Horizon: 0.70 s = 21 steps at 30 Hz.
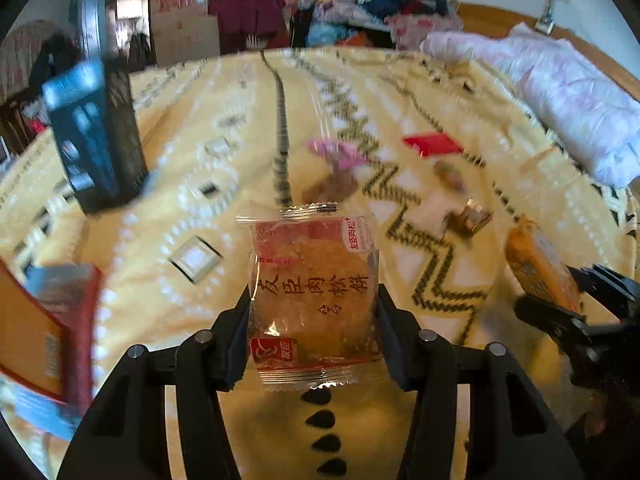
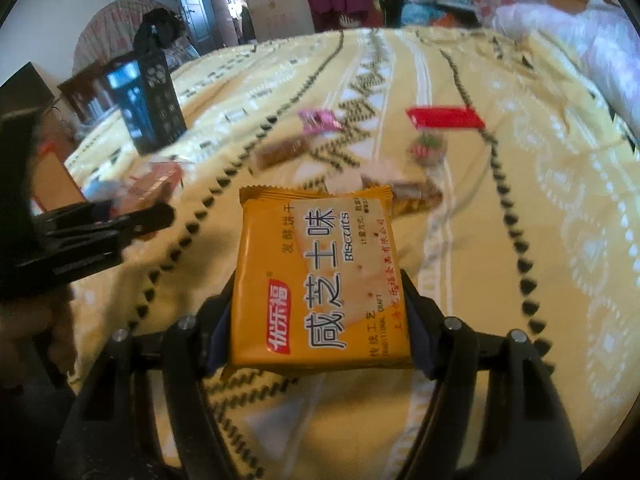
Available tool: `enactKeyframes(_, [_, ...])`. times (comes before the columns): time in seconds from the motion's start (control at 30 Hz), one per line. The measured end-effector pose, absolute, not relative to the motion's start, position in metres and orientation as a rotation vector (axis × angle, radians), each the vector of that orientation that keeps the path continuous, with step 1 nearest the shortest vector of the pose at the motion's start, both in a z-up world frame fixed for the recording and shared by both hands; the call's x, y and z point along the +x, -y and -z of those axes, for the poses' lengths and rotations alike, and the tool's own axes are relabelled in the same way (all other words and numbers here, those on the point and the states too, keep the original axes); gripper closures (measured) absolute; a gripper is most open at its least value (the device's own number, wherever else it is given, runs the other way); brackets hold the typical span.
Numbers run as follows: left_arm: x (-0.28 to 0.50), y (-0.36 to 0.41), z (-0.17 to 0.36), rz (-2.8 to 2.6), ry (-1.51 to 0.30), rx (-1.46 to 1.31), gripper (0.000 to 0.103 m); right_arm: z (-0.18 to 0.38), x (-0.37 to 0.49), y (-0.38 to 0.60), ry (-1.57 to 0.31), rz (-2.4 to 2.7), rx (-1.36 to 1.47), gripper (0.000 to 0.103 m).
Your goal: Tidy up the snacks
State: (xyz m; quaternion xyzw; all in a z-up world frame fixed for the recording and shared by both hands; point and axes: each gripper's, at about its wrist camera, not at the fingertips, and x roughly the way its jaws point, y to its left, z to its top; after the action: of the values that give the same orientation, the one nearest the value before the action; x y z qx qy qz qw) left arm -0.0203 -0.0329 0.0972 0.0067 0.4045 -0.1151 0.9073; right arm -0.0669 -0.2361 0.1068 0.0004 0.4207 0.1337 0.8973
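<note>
Clamped between the left gripper (image 1: 314,322) fingers at lower centre is one clear-wrapped pork floss cake (image 1: 313,300), the right gripper (image 2: 320,312) likewise clenches one orange biscuit packet (image 2: 320,280), while one red packet (image 2: 444,117) lies on the yellow blanket (image 2: 520,208) beyond.

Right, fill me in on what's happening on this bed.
A person is sorting snacks with two tools. The left hand-held gripper is clamped on a clear-wrapped pastry, the right hand-held gripper on an orange biscuit pack, both lifted off the yellow blanket. More snacks lie scattered beyond, near a dark box.
</note>
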Motion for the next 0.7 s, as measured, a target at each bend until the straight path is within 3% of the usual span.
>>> enactKeyframes(0.37, [-0.053, -0.063, -0.222, 0.129, -0.668, -0.034, 0.047, -0.217, -0.039, 0.178, -0.696, -0.392, -0.037, 0.032])
enactKeyframes(0.7, [-0.096, -0.251, -0.297, -0.151, -0.575, -0.152, 0.047, -0.325, -0.02, 0.027, -0.545, -0.691, -0.061, 0.032])
